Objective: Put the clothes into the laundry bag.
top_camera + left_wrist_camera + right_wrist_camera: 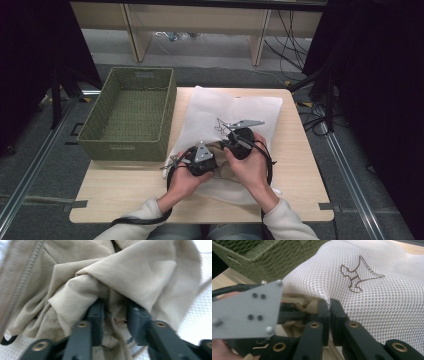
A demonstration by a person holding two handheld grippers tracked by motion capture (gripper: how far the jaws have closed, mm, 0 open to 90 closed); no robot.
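White mesh laundry bag (pixel 220 112), centre of the high view on the wooden table (pixel 300 165), holding a beige garment (pixel 100 277) at its mouth. Right gripper (pixel 329 306) clenched on the bag's mesh edge; left gripper (pixel 113 312) jaws parted, garment folds between them, not pinched. Green woven basket (pixel 131 112), upper left.

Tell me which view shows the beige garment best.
Left gripper view: the beige garment sits close up, folds and a seam clear, bunched between the left gripper. Right gripper view gives a sliver under the mesh bag edge. High view shows a small patch between the hands.
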